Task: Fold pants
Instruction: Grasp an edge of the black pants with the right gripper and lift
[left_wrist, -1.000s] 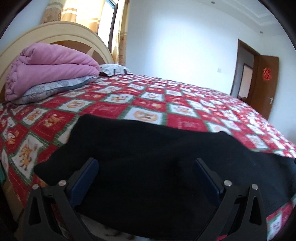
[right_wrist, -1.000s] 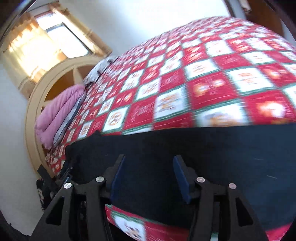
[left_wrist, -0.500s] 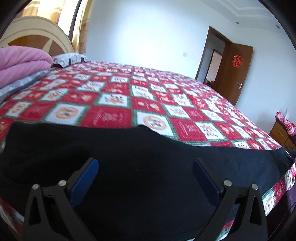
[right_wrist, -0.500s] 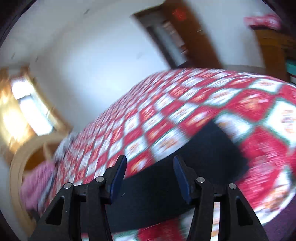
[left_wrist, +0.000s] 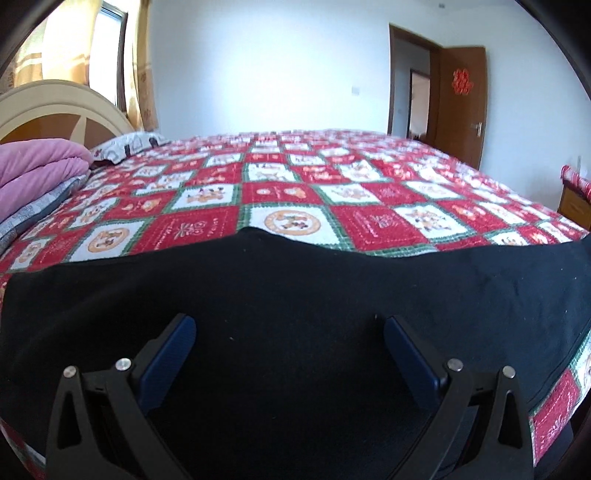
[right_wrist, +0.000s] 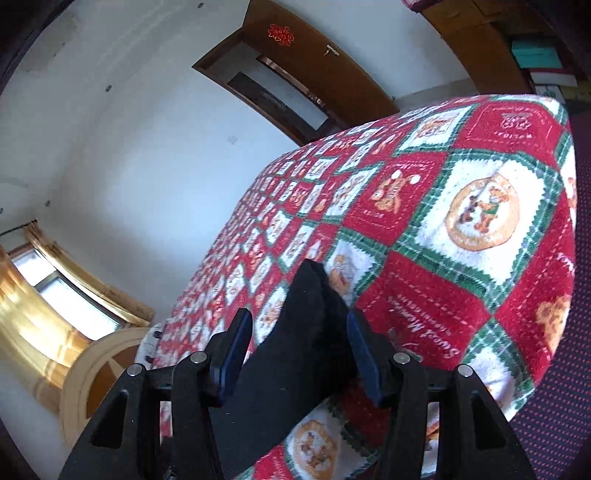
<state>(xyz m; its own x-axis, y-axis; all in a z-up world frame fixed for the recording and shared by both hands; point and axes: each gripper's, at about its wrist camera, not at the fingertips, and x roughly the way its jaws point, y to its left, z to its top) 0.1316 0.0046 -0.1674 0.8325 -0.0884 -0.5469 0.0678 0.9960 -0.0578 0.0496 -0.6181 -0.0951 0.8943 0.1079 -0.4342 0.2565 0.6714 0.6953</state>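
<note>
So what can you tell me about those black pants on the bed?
The black fuzzy-looking fabric pants lie spread across the near edge of the red, white and green patterned bedspread. One narrow end sits between the open fingers of the right gripper. The left gripper, open wide, hovers over the middle.

Red patchwork bedspread (left_wrist: 369, 192) — folded pink quilt (left_wrist: 33, 166) by the headboard (left_wrist: 55, 107); brown door (left_wrist: 461, 103) open.
</note>
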